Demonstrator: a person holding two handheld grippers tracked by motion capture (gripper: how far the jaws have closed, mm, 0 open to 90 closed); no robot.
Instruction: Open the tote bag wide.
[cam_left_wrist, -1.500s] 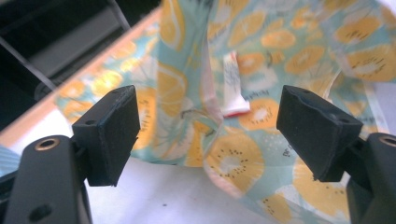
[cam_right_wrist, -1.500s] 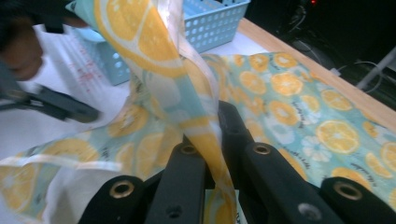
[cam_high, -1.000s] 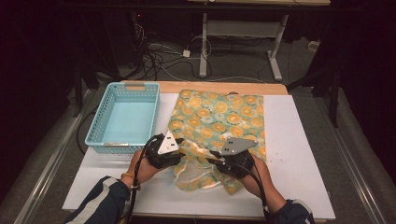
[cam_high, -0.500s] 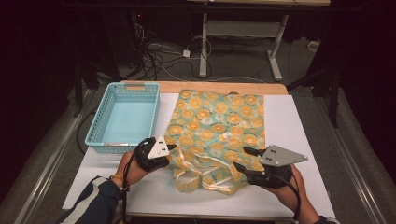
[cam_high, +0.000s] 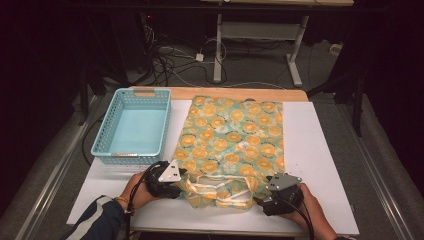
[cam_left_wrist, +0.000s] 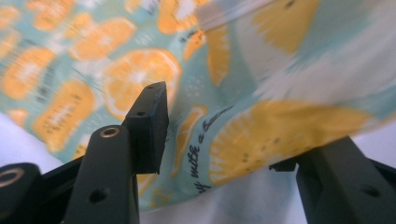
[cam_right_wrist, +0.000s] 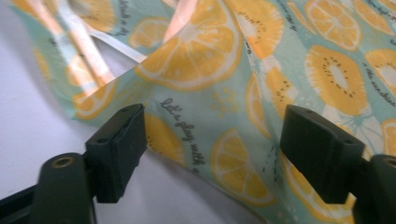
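Observation:
A cloth bag printed with orange slices on pale green lies flat on the white mat, its pale handles rumpled at the near edge. My left gripper sits at the bag's near left corner. Its jaws have just been opening, and in the left gripper view the fabric hangs loose between them, not pinched. My right gripper is at the near right corner. Its jaws have also just been opening and stand wide, with the bag's edge between them untouched.
A light blue plastic basket stands left of the bag with nothing in it. The mat's right part and near strip are bare white. Beyond the table's far wooden edge are cables and a desk frame on the floor.
Both hands moved apart from the middle of the bag's near edge: the right one far to the right and nearer, the left slightly left. Both jaws let go of the fabric.

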